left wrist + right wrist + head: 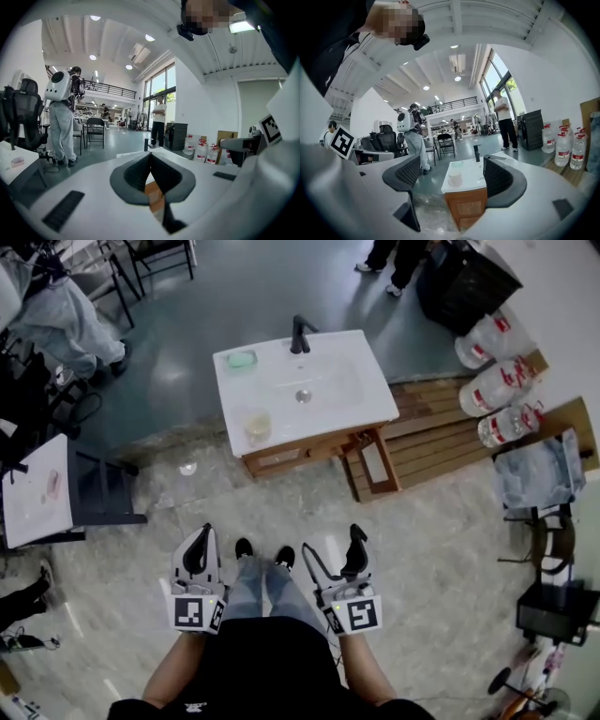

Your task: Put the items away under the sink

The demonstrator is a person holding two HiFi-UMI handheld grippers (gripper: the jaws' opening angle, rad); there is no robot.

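Observation:
A white sink vanity point(330, 393) with a black faucet point(299, 335) stands a few steps ahead of me. On its top lie a green item point(242, 360) at the back left and a pale round cup point(258, 425) at the front left. Its wooden cabinet door point(376, 461) hangs open at the right. My left gripper point(199, 542) is held low near my left foot, jaws shut with nothing in them. My right gripper point(356, 538) is open and empty. Between its pads the right gripper view shows the vanity point(469, 176), the cup point(454, 177) and the faucet point(476, 153).
Large water jugs point(495, 367) and a wooden pallet point(441, 432) sit to the right of the vanity. A black bin point(464, 285) stands behind them. A white table point(36, 491) is at my left, with a person in white point(58, 313) beyond it.

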